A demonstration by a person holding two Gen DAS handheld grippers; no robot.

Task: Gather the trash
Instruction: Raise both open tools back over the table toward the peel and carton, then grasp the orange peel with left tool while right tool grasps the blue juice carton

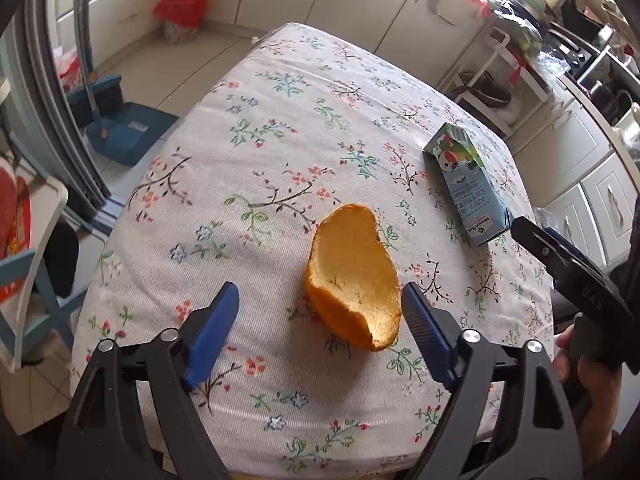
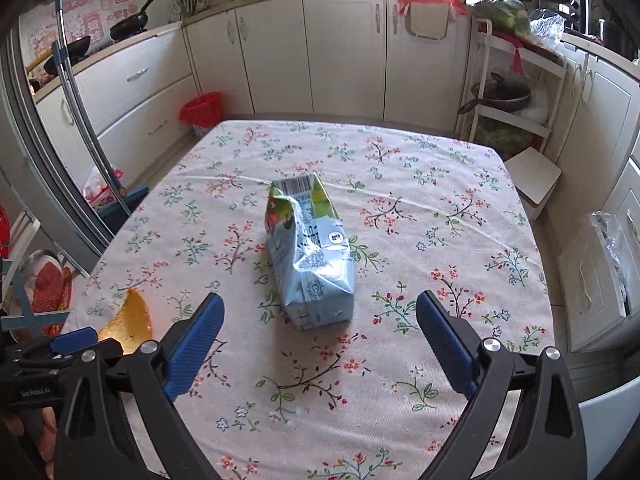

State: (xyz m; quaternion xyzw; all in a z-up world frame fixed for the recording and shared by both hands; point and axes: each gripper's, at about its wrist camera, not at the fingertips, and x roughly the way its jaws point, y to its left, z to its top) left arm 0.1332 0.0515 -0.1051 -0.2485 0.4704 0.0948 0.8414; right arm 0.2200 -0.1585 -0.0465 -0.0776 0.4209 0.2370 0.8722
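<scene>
Two pieces of trash, two spread grippers, one lined up on each.

Left gripper point(image 1: 320, 300) angled down over orange peel point(image 1: 354, 276), blue fingers point(image 1: 212, 332) wide apart on either side, touching nothing, gripping nothing; peel lying hollow side up on floral tablecloth point(image 1: 280, 128), so likely pinched across its curved walls. Right gripper point(image 2: 320, 312) likewise open and empty, aimed along crumpled drink carton point(image 2: 310, 252), flat on its side mid-table, narrow enough to fit between pads. Red-lined bin point(image 2: 201, 110) on floor past far table edge, probable drop point for both.
</scene>
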